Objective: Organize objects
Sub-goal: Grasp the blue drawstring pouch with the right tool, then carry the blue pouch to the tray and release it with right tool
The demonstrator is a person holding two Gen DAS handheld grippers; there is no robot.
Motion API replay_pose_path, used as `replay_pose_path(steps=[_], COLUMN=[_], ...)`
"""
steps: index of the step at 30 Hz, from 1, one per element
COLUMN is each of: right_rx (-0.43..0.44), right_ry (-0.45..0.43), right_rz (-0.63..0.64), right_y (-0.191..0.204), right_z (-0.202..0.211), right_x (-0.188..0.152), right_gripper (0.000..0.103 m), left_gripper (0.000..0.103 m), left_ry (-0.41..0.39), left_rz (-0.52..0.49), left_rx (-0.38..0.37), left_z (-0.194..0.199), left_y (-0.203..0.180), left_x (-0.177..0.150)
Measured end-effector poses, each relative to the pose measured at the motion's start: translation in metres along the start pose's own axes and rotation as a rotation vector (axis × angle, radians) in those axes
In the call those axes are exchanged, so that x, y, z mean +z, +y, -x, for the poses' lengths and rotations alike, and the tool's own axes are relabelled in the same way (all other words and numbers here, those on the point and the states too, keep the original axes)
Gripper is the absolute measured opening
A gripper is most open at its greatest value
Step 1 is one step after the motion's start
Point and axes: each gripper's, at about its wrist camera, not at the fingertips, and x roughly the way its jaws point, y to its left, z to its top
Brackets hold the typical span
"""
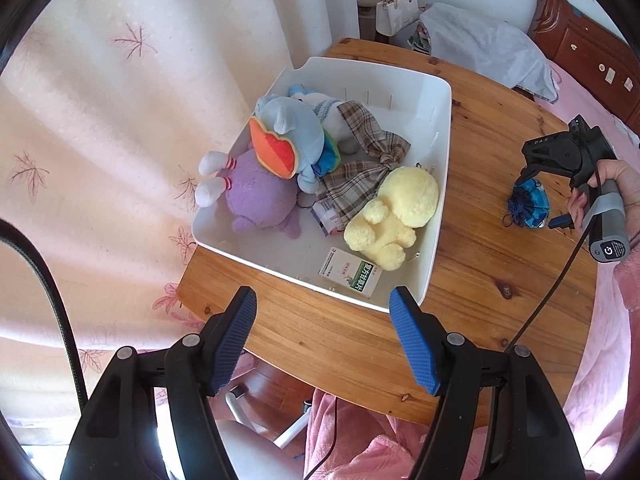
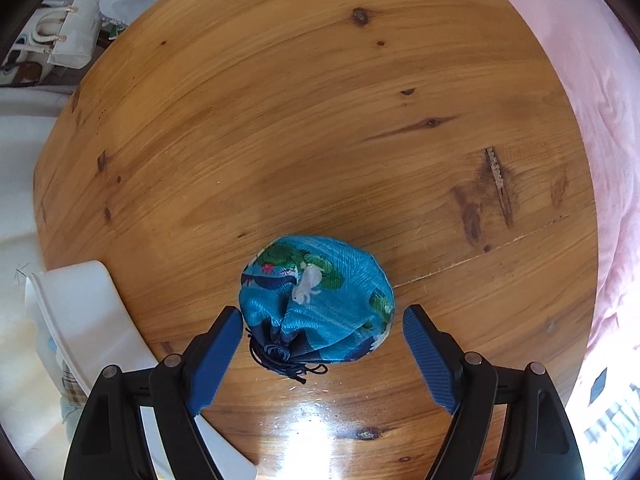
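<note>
- right gripper (image 2: pixel 322 354) is the one in play; its blue pads (image 2: pixel 216 356) are spread wide and holding nothing; the blue drawstring pouch (image 2: pixel 316 308) sits on the wooden table (image 2: pixel 320 120) right between and just ahead of the fingertips, not touching either as far as the wrist view shows
- pouch's cinched neck and dark cord point back toward the gripper, rounded belly points away; it looks slightly wider across the jaws than front to back, so closing down on it probably squashes soft fabric rather than slipping
- left gripper (image 1: pixel 323 308) hovers open and empty too, over the near table edge in front of the white tray (image 1: pixel 436 240); it's well apart from the pouch, so the right hand is clearly nearer
- tray lies off to the right gripper's left, so that's likely where the pouch goes
- writing: a green-and-white medicine box (image 1: pixel 352 274) in the tray's near corner carries Chinese characters, too small to read confidently; "DAS" shows on the right gripper's body; a "G" logo on its handle end
</note>
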Motion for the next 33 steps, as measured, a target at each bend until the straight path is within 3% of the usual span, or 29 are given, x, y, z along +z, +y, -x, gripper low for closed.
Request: replay_pose_path(steps=[10, 15, 24, 33], right_rx=[-0.036, -0.006, 0.030, 0.078], right_ry=[-0.025, -0.042, -0.068, -0.184], right_rz=[0.054, 0.067, 0.055, 0.043], right_y=[0.007, 0.002, -0.011, -0.019], right_z=[0.003, 0.007, 0.025, 0.078], right_x=[-0.003, -0.007, -0.019, -0.053], right_gripper=[0.072, 0.063, 0.059, 0.059], left_gripper=[0.073, 0.073, 0.073, 0.073], left_ry=[0.044, 0.052, 0.020, -0.039], left_rz=[0.032, 0.025, 0.016, -0.124], left_rx=[0.023, 0.027, 0.024, -0.032], left_z=[-0.005, -0.004, 0.008, 0.021], left_y=[0.002, 0.003, 0.005, 0.012], left_x=[-0.007, -0.008, -0.004, 0.014])
